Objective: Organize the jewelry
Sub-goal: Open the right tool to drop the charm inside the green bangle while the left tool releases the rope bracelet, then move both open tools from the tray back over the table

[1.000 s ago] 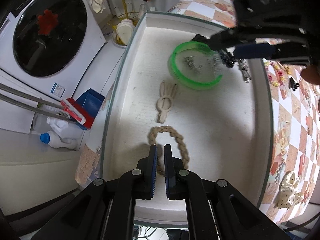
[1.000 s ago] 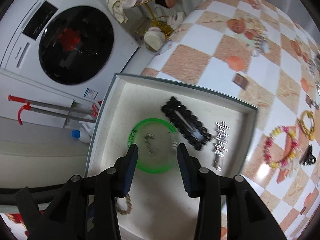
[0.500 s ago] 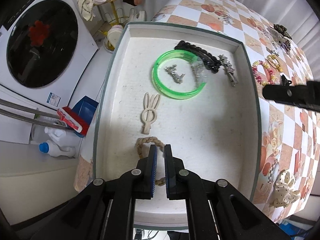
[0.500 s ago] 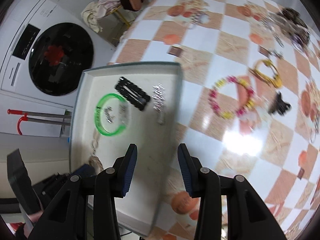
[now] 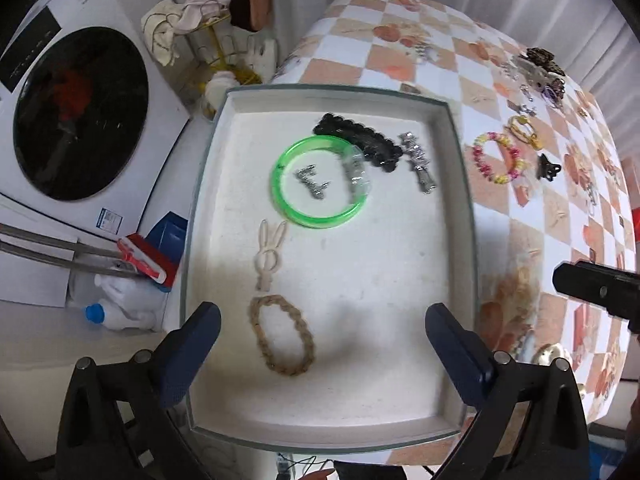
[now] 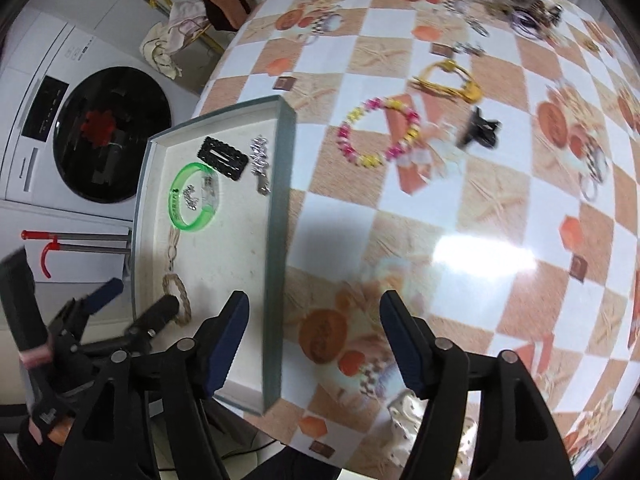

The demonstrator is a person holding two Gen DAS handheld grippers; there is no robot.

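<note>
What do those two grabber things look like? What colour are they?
Both look alike. The left gripper has black plastic arms shaped like open triangles, round silver bolts at the joints, and two dark blue pads with a bumpy, dotted face. The right gripper is built the same way: black frame, silver bolts, blue pads. From the right wrist view, a pink band wraps the left one's handle.

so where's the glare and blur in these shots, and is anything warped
Right wrist view: a bright glare patch on the checked tablecloth, and motion blur smears the bead bracelet and black claw clip. Left wrist view: sharper, with the braided ring crisp and a soft shadow on the tray floor. Both views: fisheye bends the tray's straight rims and darkens the corners.
</note>
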